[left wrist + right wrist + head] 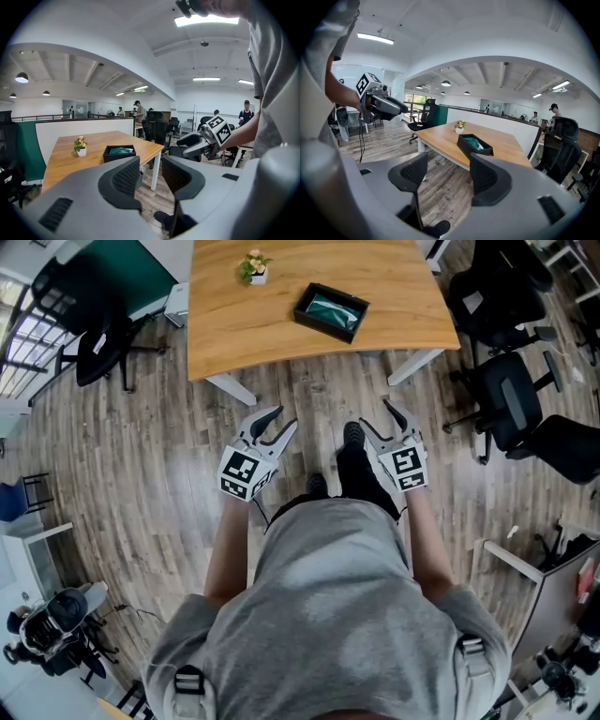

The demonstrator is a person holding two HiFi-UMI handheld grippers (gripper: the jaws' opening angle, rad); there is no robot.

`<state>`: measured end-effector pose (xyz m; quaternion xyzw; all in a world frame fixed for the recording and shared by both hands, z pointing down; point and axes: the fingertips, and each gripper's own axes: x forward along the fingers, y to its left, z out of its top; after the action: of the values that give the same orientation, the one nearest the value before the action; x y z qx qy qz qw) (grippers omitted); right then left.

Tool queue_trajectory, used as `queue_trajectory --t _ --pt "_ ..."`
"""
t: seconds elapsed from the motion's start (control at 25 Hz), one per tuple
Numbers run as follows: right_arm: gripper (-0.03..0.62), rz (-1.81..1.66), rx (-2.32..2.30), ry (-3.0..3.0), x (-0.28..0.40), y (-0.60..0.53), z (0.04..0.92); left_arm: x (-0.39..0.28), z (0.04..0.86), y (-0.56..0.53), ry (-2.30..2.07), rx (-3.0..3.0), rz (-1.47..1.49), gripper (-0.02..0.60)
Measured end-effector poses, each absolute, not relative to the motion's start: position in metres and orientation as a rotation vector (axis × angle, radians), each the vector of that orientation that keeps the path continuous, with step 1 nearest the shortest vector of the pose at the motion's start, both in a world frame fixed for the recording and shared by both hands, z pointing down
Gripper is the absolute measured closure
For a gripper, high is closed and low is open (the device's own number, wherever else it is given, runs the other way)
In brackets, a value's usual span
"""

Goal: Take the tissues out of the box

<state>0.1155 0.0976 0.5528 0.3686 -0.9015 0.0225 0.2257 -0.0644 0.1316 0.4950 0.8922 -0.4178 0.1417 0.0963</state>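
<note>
A black open box (331, 311) with green tissue packs inside rests on the wooden table (272, 329), toward its right near edge. The same box (119, 153) shows in the left gripper view and the box (474, 145) again in the right gripper view. My left gripper (278, 423) hangs open over the floor, well short of the table. Beside it, my right gripper (377, 418) is open too, with nothing between its fingers. Both are held in front of the person's body.
A small potted flower (254, 267) stands on the table's far side. Black office chairs (511, 399) crowd the right, another chair (94, 348) sits left. White table legs (230, 388) reach the wood floor. People stand in the distance.
</note>
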Motion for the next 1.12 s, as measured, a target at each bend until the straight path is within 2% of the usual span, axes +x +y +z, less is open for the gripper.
queue_trajectory --t 0.76,1.12 --pt "0.306 0.102 0.945 -2.489 0.163 -0.049 0.567 -0.027 0.504 0.010 -1.306 2.558 0.447 0.417" --pt "0.309 0.085 0.905 -2.504 0.179 -0.098 0.569 -0.040 0.498 -0.018 -1.452 2.474 0.432 0.417"
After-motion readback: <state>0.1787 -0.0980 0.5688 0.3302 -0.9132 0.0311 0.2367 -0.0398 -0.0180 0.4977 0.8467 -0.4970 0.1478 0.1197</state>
